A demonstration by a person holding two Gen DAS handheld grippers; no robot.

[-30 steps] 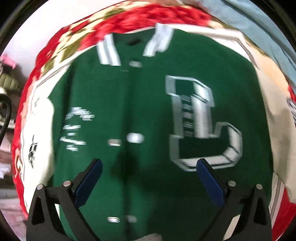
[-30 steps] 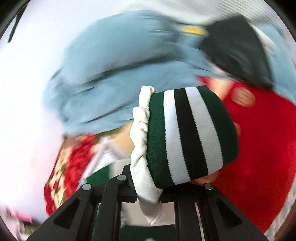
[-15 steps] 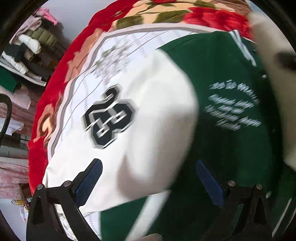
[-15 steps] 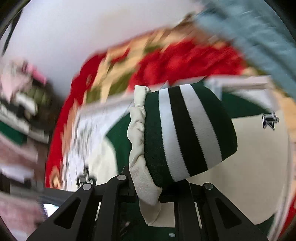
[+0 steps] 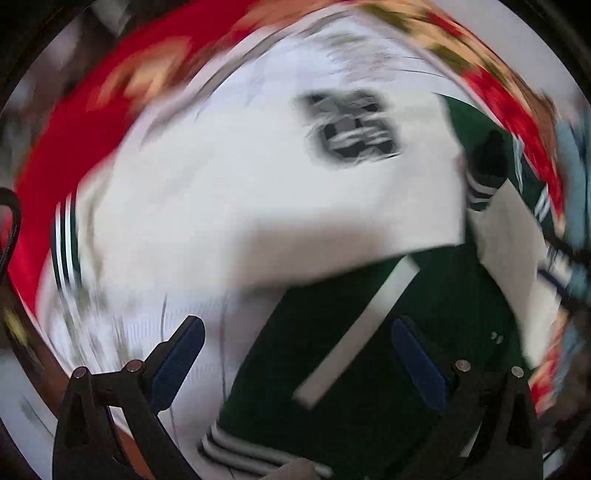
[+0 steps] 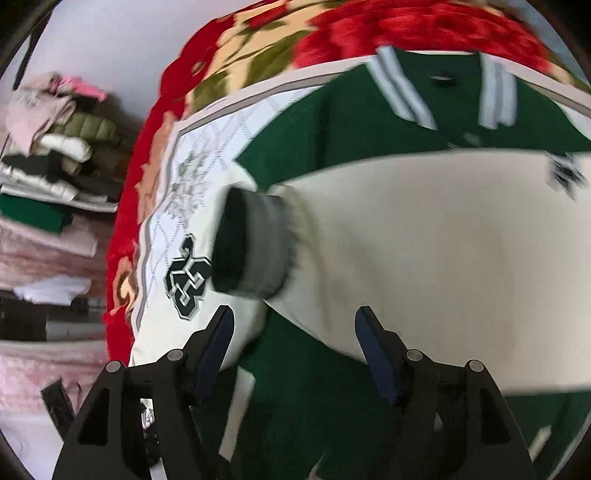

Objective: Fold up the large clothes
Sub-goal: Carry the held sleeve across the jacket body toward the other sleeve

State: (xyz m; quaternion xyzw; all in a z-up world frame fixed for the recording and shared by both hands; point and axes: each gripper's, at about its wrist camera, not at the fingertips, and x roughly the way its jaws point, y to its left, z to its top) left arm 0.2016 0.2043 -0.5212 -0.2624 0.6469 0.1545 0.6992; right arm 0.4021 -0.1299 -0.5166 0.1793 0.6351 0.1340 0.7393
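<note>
Green varsity jacket (image 6: 332, 122) lay front-up on red floral blanket (image 6: 406, 26) over bed. Cream sleeve (image 6: 424, 240) crossed chest, striped cuff (image 6: 251, 247) toward left. Right gripper (image 6: 293, 350) hovered above it, jaws wide, holding nothing. Left gripper (image 5: 295, 354) likewise gaped empty (view badly smeared). Jacket looked thick, floppy, bit heavy; my guess, pinch ribbed cuff or hem, better bite than smooth sleeve. Blanket margin at far side and left; clothes pile (image 6: 55, 155) beyond left edge.
</note>
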